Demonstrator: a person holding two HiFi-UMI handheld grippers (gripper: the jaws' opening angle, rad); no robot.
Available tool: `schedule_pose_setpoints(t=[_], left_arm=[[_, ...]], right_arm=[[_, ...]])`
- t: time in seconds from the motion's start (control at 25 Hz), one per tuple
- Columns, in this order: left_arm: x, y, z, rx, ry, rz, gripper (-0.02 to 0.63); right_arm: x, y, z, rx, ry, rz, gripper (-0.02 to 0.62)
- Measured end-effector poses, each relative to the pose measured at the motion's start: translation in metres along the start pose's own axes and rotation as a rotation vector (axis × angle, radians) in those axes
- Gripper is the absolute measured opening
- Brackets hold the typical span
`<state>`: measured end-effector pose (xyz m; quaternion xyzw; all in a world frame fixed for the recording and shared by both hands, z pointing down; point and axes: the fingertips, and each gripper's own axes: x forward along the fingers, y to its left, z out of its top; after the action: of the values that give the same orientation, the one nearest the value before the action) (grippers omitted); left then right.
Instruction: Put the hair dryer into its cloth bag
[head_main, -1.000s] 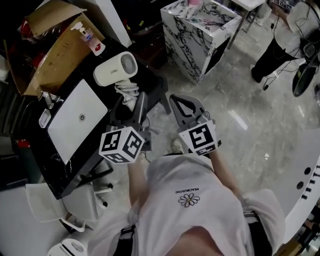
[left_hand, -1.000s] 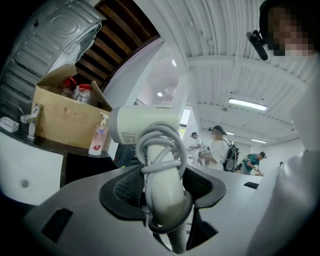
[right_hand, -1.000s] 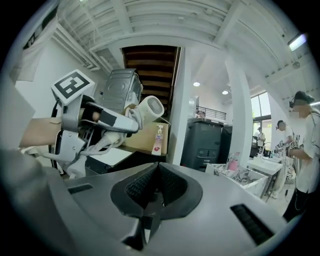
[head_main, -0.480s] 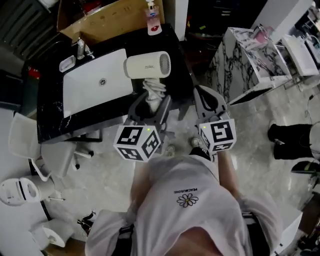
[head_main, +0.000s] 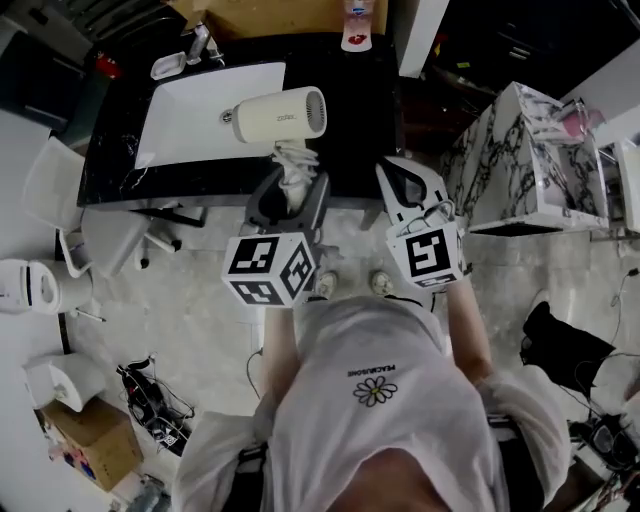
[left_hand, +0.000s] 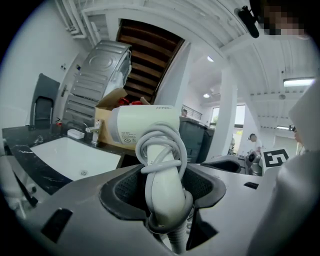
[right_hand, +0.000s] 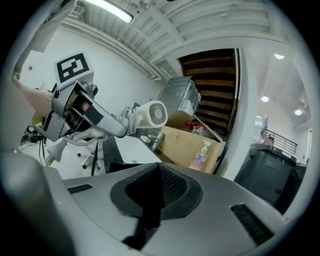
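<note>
The hair dryer (head_main: 275, 113), cream with a ribbed end grille, hangs in the air over the near edge of a black counter (head_main: 350, 110). Its barrel lies crosswise above the white sink basin (head_main: 190, 100). The left gripper (head_main: 290, 182) pinches the dryer's handle (left_hand: 162, 190), with both pads against its sides. The white cord (left_hand: 160, 145) is wound in loops round that handle. The right gripper (head_main: 403, 178) is just right of the dryer and apart from it. Its jaws are pressed together with nothing between them (right_hand: 160, 185).

Along the far side of the counter are a faucet (head_main: 200, 42), a small soap dish (head_main: 168, 66) and a pump bottle (head_main: 357, 18) with a red and blue label. A cardboard box (head_main: 270, 15) stands behind them. A marble-patterned cabinet (head_main: 520, 150) stands on the floor to the right, well clear of both grippers. A white chair (head_main: 55, 185) sits at the counter's left end, and a dark bin (right_hand: 272, 175) is far right.

The barrel carries a short word on its side (head_main: 285, 118) and a printed label at its rear (left_hand: 127, 137), both too small to read. The bottle's print is also illegible. The person's white shirt shows a daisy (head_main: 376, 395) under a line of small letters I cannot make out. Each gripper's cube (head_main: 268, 270) bears black-and-white square markers.
</note>
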<state>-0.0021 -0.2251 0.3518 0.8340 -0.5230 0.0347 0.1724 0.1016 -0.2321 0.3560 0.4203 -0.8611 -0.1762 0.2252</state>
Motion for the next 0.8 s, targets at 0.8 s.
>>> schedule_pose_setpoints(t=[0.8], left_arm=[[-0.035, 0.021, -0.057, 0.07, 0.143, 0.31, 0.245]], right_arm=[[0.039, 0.072, -0.081, -0.451, 0.238, 0.7, 0.103]])
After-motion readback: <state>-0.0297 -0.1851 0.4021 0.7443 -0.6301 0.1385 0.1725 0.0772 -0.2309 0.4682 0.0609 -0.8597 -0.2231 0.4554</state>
